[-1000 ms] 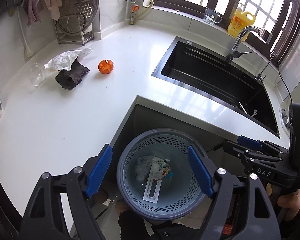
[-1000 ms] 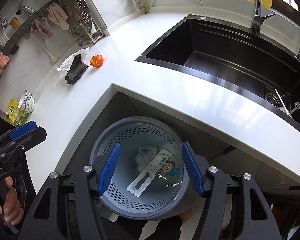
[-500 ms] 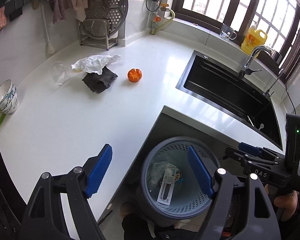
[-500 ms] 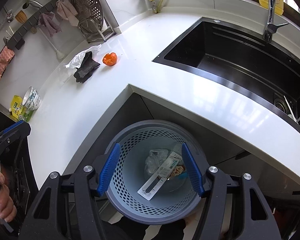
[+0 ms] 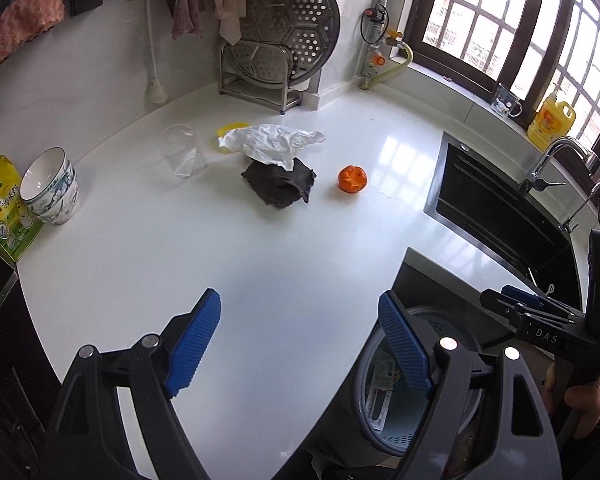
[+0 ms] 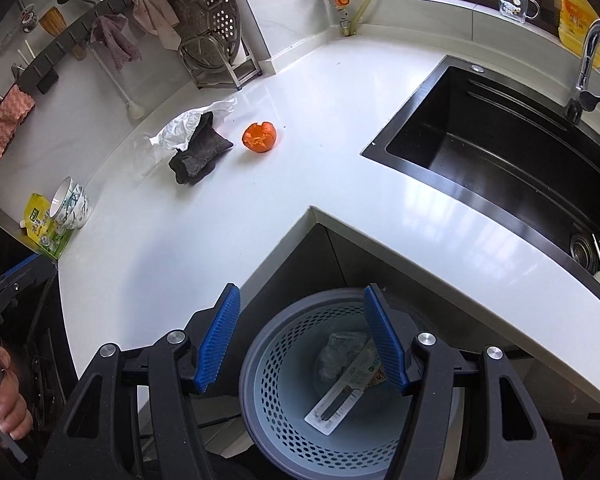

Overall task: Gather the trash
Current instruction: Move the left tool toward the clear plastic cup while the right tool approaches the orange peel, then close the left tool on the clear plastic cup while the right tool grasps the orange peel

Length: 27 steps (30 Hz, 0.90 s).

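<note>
White bench (image 5: 260, 264) runs all around you, and the trash left on it sits far from both your tools. Your left gripper (image 5: 300, 344) has its fingers spread wide with nothing in them. It looks out over the bench, so it seems ready to go and pick something up. Your right gripper (image 6: 302, 340) is also spread wide and holds nothing. It hangs over the blue bin (image 6: 284, 412), which stands on the floor in the corner gap of the bench. That is a good spot for the bin, since you can reach it from either side.

Inside the bin you can see a long flat packet (image 6: 342, 396) and some crinkly plastic (image 6: 340, 354), so some trash is already in.

More waits on the bench. A white crumpled tissue (image 5: 272, 142) lies partly on top of a dark cloth (image 5: 280, 186). An orange peel (image 5: 352, 179) sits just beside the cloth, not touching it. A clear plastic cup (image 5: 182, 152) lies tipped over near the tissue. The peel looks easiest to pinch, because it stands alone. The tissue is soft, so grab it in the middle or it may slip out. The stacked bowls (image 5: 52, 188) probably stay where they are.
</note>
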Each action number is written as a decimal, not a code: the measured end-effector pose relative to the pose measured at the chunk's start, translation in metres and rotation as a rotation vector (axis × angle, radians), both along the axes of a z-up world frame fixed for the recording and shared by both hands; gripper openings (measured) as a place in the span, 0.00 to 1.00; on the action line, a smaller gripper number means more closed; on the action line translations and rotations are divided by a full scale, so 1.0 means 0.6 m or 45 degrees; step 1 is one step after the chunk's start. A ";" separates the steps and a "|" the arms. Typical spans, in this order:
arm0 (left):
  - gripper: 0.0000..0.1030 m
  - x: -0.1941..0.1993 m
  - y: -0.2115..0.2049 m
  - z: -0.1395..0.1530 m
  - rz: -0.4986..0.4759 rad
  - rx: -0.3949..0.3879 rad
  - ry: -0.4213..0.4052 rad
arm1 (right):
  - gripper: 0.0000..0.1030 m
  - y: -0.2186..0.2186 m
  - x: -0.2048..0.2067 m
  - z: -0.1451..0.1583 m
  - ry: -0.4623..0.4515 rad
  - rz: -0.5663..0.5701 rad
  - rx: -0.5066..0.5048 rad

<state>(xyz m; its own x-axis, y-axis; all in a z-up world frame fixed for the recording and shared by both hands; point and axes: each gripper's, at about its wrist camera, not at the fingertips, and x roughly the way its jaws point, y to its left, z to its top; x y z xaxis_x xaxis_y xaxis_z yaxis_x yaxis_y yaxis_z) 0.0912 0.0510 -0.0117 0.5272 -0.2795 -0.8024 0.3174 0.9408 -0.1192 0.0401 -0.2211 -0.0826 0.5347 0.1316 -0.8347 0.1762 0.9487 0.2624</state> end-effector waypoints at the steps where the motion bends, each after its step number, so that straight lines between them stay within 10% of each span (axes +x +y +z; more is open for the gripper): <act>1: 0.77 0.013 0.008 -0.003 0.004 0.005 0.002 | 0.60 0.005 0.013 -0.003 0.000 -0.002 0.006; 27: 0.83 0.354 0.122 -0.093 0.107 0.023 0.057 | 0.62 0.048 0.289 -0.061 0.020 -0.140 -0.014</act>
